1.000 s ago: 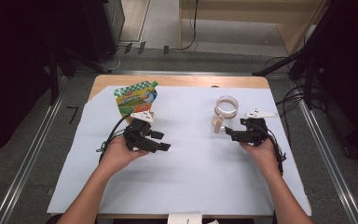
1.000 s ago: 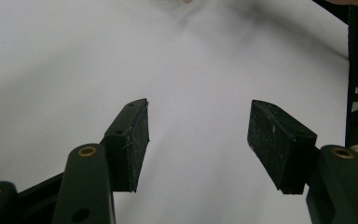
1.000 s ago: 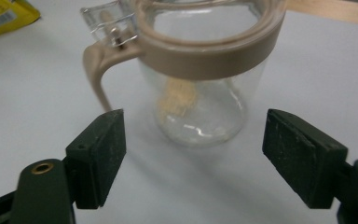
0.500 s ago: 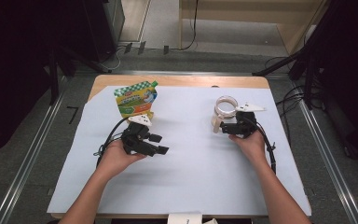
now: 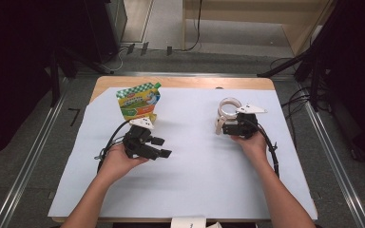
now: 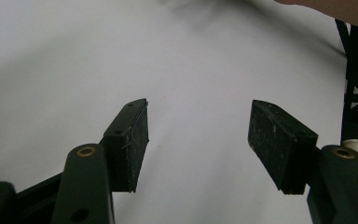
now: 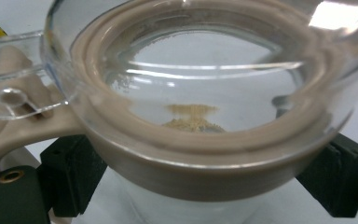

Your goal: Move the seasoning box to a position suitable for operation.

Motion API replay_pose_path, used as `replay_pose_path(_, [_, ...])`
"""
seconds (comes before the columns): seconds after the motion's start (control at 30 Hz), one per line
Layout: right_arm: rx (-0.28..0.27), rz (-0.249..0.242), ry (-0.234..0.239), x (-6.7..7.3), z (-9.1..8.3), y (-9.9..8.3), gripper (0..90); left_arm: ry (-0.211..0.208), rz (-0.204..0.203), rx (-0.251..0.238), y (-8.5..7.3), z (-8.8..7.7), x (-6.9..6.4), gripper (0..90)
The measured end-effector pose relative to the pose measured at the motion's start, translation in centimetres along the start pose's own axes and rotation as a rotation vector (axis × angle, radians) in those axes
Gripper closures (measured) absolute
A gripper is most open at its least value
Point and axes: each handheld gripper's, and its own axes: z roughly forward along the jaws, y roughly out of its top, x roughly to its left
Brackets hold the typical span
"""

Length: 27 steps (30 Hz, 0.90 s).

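Note:
A clear jar (image 5: 228, 110) with a beige rim stands on the white sheet at the right. In the right gripper view the jar (image 7: 200, 70) looms close, open at the top, with a little tan powder (image 7: 192, 118) at its bottom. My right gripper (image 5: 225, 124) has just been opening its jaws. They now stand on either side of the jar's lower body, and I see no squeeze. My right gripper (image 7: 200, 184) counts as open. To the left, my left gripper (image 5: 163, 147) hovers open over bare sheet; nothing lies between its pads (image 6: 130, 140).
A green and yellow stand-up pouch (image 5: 139, 100) sits behind the left gripper. The white sheet (image 5: 195, 180) covers most of a wooden table (image 5: 185, 82). Cables trail from both grippers. Dark stands and floor rails flank the table.
My right gripper has slid left and forward up to the jar and now straddles it. The left hand has kept still.

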Motion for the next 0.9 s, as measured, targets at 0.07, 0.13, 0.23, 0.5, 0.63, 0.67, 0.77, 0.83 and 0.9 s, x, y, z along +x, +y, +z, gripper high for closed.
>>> replay_pose_path(0.07, [0.003, -0.001, -0.002, 0.1, 0.0, 0.1, 12.1, 0.002, -0.002, -0.003, 0.0, -0.1, 0.0, 38.8])
replay_pose_path(0.13, [0.008, -0.002, -0.001, 0.2, -0.1, 0.1, 12.1, 0.002, -0.004, -0.007, 0.0, -0.1, 0.1, 38.8])
replay_pose_path(0.23, [0.009, -0.027, 0.005, 0.7, -0.2, 0.3, 12.2, 0.002, -0.005, -0.010, 0.0, -0.2, 0.2, 38.8])
replay_pose_path(0.5, [-0.008, -0.055, 0.068, 3.1, -1.1, 0.9, 12.2, 0.005, -0.008, -0.017, 0.1, -0.4, 0.4, 38.7])
replay_pose_path(0.63, [-0.010, -0.071, 0.107, 4.4, -1.4, 0.9, 12.2, 0.011, -0.005, -0.020, 0.2, -0.6, 0.5, 38.6])
replay_pose_path(0.67, [-0.012, -0.073, 0.122, 5.0, -1.6, 0.9, 12.2, 0.017, -0.006, -0.018, 0.2, -0.6, 0.5, 38.5])
replay_pose_path(0.77, [-0.019, -0.087, 0.151, 6.2, -2.1, 0.9, 12.2, 0.033, -0.015, -0.004, 0.1, -0.8, 0.7, 38.5])
replay_pose_path(0.83, [-0.019, -0.093, 0.175, 7.3, -2.6, 0.7, 12.2, 0.036, -0.019, -0.010, 0.1, -1.0, 0.9, 38.6])
replay_pose_path(0.9, [-0.016, -0.088, 0.198, 8.1, -3.0, 0.5, 12.2, 0.037, -0.025, -0.019, 0.1, -1.1, 1.0, 38.5])
